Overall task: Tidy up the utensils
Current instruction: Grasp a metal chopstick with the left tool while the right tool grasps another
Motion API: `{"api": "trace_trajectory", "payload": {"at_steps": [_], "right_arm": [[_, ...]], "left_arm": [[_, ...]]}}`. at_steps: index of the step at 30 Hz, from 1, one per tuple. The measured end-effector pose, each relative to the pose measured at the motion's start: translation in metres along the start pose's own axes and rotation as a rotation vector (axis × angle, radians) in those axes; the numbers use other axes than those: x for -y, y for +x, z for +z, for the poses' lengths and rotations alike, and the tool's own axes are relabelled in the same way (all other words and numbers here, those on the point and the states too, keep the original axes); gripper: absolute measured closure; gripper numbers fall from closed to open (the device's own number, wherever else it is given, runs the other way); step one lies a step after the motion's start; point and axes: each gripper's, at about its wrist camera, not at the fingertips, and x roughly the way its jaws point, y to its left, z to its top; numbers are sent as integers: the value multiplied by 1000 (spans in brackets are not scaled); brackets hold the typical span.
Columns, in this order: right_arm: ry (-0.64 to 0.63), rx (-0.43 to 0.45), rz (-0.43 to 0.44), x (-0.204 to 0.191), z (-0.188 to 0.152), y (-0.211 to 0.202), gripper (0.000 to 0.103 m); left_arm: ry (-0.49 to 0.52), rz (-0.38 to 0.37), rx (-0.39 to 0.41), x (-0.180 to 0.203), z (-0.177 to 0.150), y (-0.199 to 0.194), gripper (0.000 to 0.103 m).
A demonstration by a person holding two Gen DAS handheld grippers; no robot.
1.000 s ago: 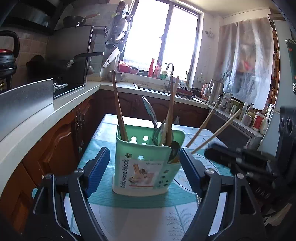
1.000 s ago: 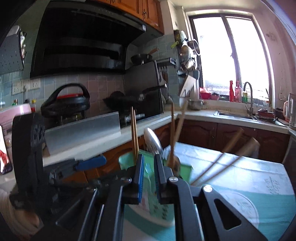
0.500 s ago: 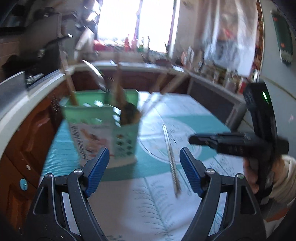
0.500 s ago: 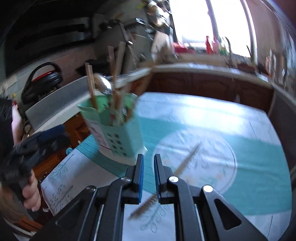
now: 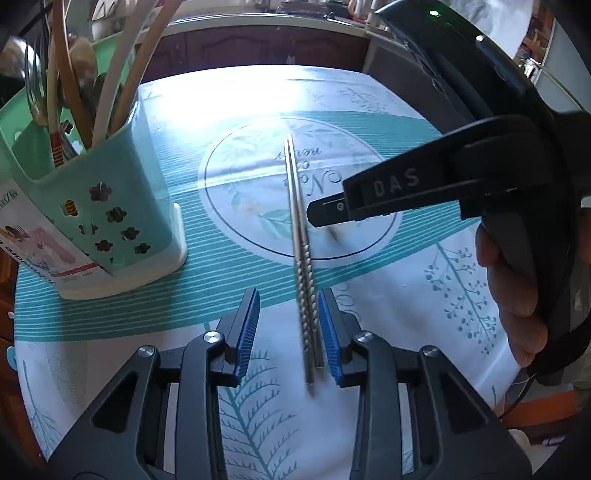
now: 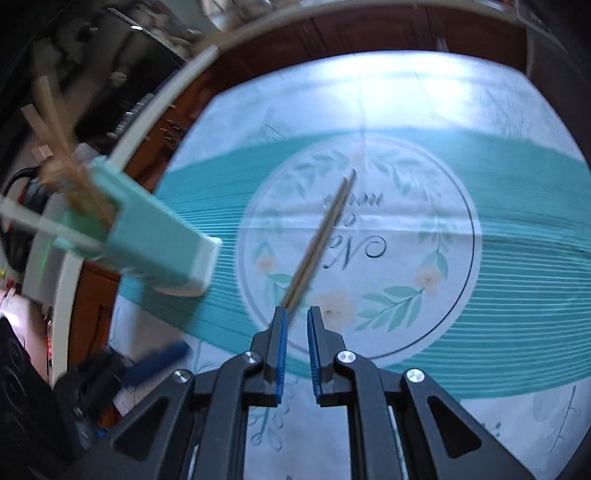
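Note:
A pair of metal chopsticks lies flat on the teal and white tablecloth. My left gripper is open, its blue pads on either side of the chopsticks' twisted near end, close to the right pad. A mint green utensil holder with wooden chopsticks, spoons and a fork stands at the left. My right gripper has its jaws a narrow gap apart and empty, just above the chopsticks. The holder shows at the left of the right wrist view.
The right gripper's black body and the hand holding it hang over the table's right side. The left gripper's blue pad shows at lower left. A countertop edge and wooden cabinets border the table.
Both grippers have tilted down from the room view to the table. The left gripper has dropped around the chopsticks and narrowed. The right gripper has come over them.

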Motion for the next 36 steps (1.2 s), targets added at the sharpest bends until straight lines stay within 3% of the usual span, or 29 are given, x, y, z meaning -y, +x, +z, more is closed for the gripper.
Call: {"api": "trace_trajectory", "payload": {"at_steps": [11, 19, 27, 36], "right_arm": [[-33, -74, -98, -21, 18, 19, 92], [-127, -131, -274, -23, 22, 16, 96], [-62, -162, -295, 11, 23, 3, 95], [-44, -154, -323, 19, 39, 3, 92]], "left_arm": [[-27, 14, -62, -1, 12, 8, 73], [-16, 37, -115, 3, 48, 32, 73], [29, 118, -154, 24, 80, 53, 73], [-22, 155, -230, 21, 107, 75, 73]]}}
